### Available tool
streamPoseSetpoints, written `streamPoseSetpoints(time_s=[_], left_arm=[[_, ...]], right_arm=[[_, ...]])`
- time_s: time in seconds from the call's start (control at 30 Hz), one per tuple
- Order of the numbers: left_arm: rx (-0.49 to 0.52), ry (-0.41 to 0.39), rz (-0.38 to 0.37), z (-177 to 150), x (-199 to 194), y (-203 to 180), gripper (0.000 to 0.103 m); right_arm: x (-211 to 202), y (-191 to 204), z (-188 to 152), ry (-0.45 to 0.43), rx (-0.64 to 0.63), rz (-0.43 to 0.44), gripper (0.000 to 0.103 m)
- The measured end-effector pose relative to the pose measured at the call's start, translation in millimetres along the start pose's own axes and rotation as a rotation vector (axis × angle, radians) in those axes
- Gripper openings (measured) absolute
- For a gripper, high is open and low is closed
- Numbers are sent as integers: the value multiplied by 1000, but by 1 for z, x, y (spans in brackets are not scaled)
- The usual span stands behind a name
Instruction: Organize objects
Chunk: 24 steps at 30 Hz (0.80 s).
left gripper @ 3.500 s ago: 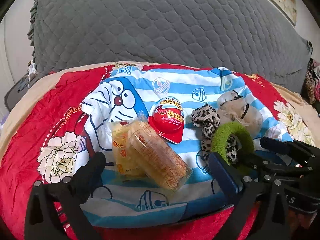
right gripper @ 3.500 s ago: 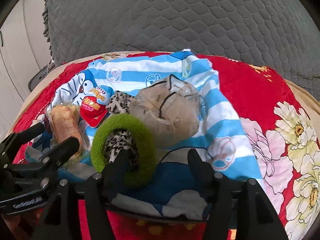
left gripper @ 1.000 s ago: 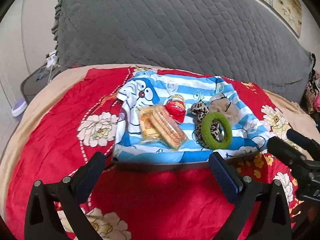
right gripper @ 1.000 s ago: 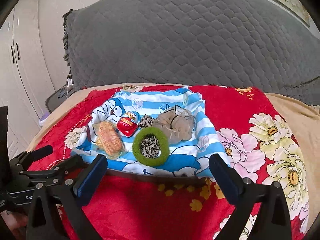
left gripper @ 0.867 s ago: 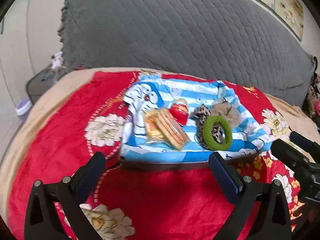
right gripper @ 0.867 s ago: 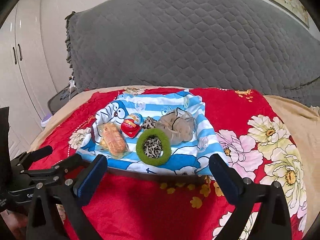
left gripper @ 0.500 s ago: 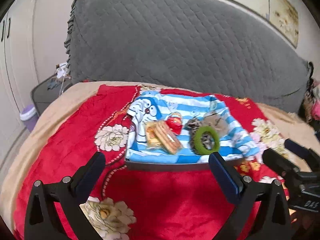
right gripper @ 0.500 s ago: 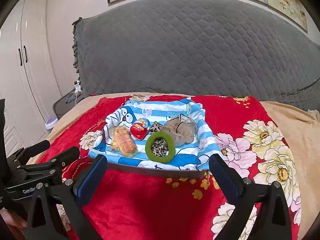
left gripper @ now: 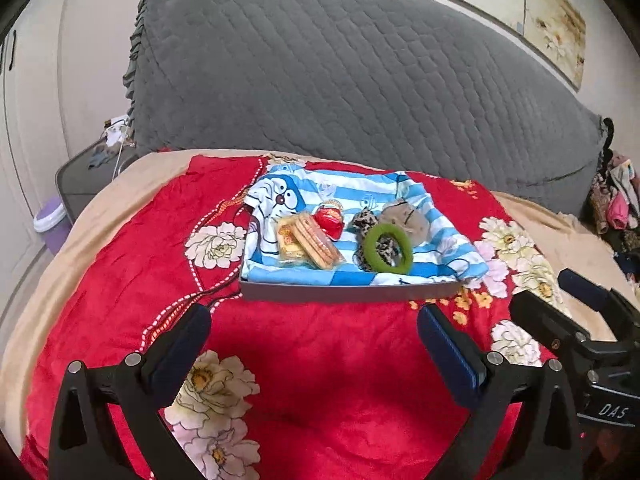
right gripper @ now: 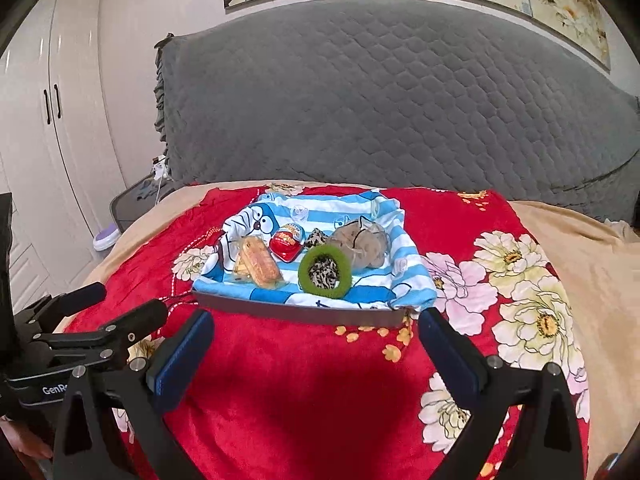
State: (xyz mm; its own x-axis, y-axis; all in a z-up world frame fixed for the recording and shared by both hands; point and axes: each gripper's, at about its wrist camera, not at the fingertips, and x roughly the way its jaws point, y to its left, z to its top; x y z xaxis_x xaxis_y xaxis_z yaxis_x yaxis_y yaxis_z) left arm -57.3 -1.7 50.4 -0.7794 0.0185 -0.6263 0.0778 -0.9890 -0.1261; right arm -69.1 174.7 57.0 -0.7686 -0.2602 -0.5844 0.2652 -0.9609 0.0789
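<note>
While both your grippers hang back over the red floral blanket [left gripper: 320, 380], left gripper [left gripper: 314, 344] and right gripper [right gripper: 316, 344] have fingers spread wide, holding nothing. Tray [left gripper: 348, 293] sits well ahead of both, lined with a blue striped cartoon cloth [left gripper: 360, 190]. On it: biscuit packs [left gripper: 308, 238] at left, red egg-shaped pack [left gripper: 330, 218] just behind, green hair ring [left gripper: 406, 258] over a leopard scrunchie [left gripper: 364, 218], beige mesh scrunchie [left gripper: 408, 216] behind right. Your right wrist view alone shows white wardrobe doors [right gripper: 52, 128] and the left gripper at its lower left; left wrist view alone shows a clothes pile [left gripper: 616, 204] at far right.
</note>
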Motion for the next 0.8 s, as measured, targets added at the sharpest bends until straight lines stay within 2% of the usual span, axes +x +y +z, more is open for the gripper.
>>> streamPoseSetpoints(time_s=[0.13, 0.3, 0.57, 0.8], left_arm=[[10, -17, 17, -3, -10, -1, 103], [46, -75, 45, -12, -25, -7, 103], [28, -58, 12, -27, -33, -8, 103], [24, -35, 34, -39, -32, -6, 103]], right_arm=[[-8, 1, -4, -4, 1, -14, 102], [-16, 4, -13, -2, 4, -21, 102], [-27, 4, -26, 0, 12, -44, 102], [-26, 4, -37, 31, 10, -48, 102]])
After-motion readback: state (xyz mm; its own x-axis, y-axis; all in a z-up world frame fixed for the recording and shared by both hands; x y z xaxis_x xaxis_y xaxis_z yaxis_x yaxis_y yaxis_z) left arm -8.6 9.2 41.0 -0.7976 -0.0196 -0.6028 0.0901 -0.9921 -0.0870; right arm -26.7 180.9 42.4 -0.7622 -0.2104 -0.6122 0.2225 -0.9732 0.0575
